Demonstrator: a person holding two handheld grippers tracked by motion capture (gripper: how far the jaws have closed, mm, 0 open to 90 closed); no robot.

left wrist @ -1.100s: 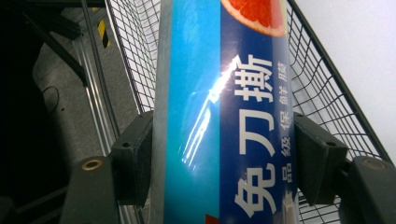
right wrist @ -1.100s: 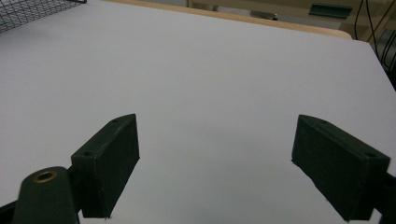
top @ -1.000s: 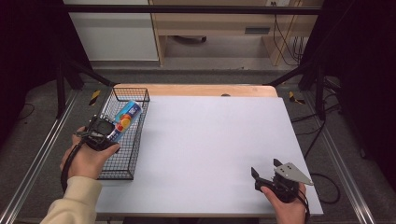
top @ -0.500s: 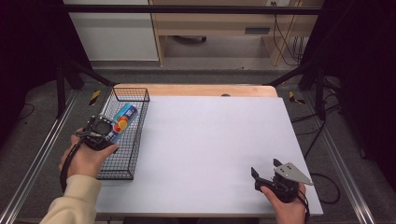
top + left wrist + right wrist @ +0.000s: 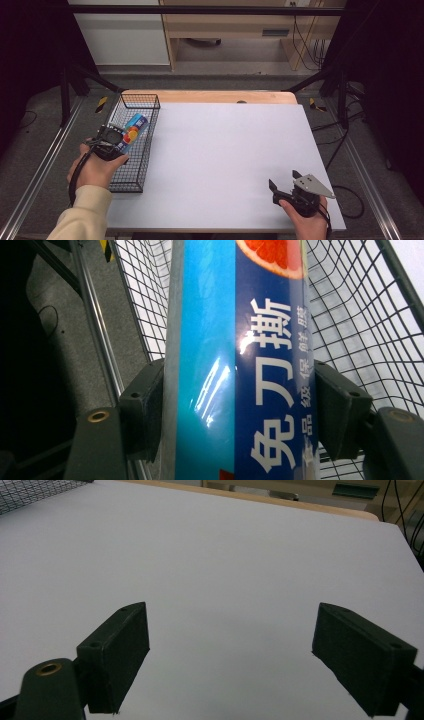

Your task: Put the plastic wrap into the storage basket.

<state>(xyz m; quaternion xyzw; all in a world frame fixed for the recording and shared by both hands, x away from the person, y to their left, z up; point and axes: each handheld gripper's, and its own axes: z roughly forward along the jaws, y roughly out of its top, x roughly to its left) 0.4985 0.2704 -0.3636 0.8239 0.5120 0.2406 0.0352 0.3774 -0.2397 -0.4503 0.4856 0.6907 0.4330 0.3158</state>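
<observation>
White table top (image 5: 225, 160) under dark surrounds, wooden edge at the far side; a black wire basket (image 5: 142, 145) sits on its left margin.

Left gripper (image 5: 117, 142) is clamped across a long blue cling-film box (image 5: 240, 365). In the left gripper view the box runs lengthwise between the two pads (image 5: 145, 410), one pad flat on each long face, with basket mesh behind and on either side. Grip sits partway along the box — probably so it hangs steady and can be steered inside the narrow basket. From above, the box (image 5: 132, 129) juts out past the fingertips, tilted over the basket's interior; whether its far end touches the mesh I cannot tell.

Right gripper (image 5: 285, 187) rests near the right front corner, jaws apart, nothing between them but bare table — idle, well away from the work.

Versus earlier frames: the left gripper and box are slightly shifted over the basket; the right hand is unchanged.
</observation>
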